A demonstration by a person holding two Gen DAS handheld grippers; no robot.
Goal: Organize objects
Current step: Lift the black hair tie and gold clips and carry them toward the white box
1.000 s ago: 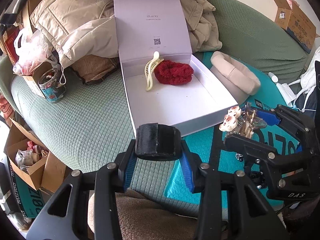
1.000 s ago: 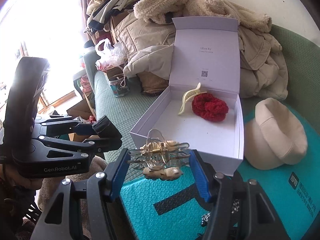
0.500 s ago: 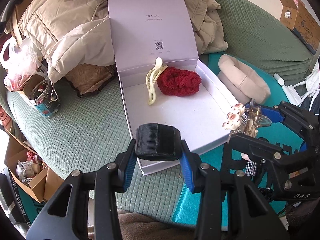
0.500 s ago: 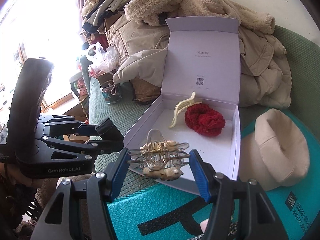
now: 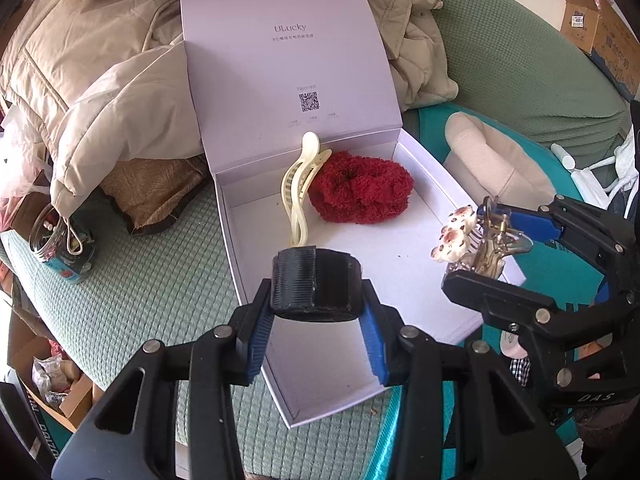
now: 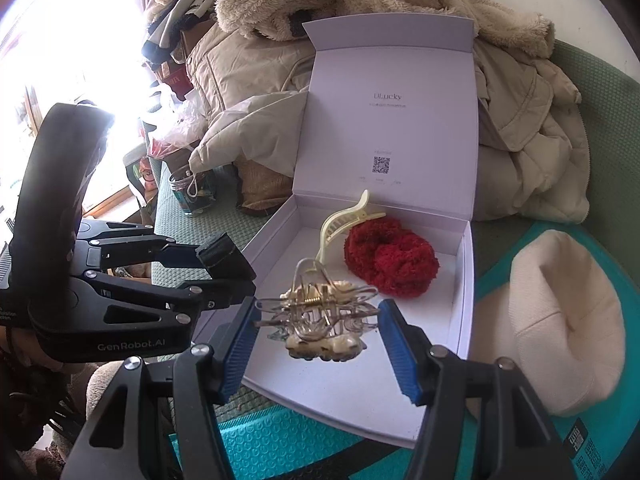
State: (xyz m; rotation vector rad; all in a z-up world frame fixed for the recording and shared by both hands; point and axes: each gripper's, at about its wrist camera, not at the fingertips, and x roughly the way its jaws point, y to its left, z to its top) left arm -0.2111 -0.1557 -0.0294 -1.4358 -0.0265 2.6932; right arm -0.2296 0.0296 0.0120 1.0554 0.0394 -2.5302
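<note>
A white gift box (image 5: 432, 320) (image 6: 456, 344) lies with its lid raised on a green sofa. Inside at the back are a cream hair clip (image 5: 298, 192) (image 6: 340, 222) and a red fluffy scrunchie (image 5: 360, 192) (image 6: 390, 260). My left gripper (image 5: 316, 320) (image 6: 224, 276) is shut on a black ribbed hair clip (image 5: 314, 284) (image 6: 222, 258), over the box's near left edge. My right gripper (image 6: 318, 330) (image 5: 492, 252) is shut on a gold wire claw clip with small speckled ornaments (image 6: 320, 320) (image 5: 472, 240), over the box's front right part.
A cream hat (image 5: 488, 160) (image 6: 568, 332) rests on a teal padded mailer (image 6: 304, 444) right of the box. Beige coats (image 5: 100, 80) pile up behind. A can (image 5: 60, 248) stands on the sofa at left. Cardboard boxes (image 5: 592, 32) sit far right and lower left.
Both grippers have moved forward with their clips, from short of the box's front edge to over the box. The box and its contents look nearer and larger.
</note>
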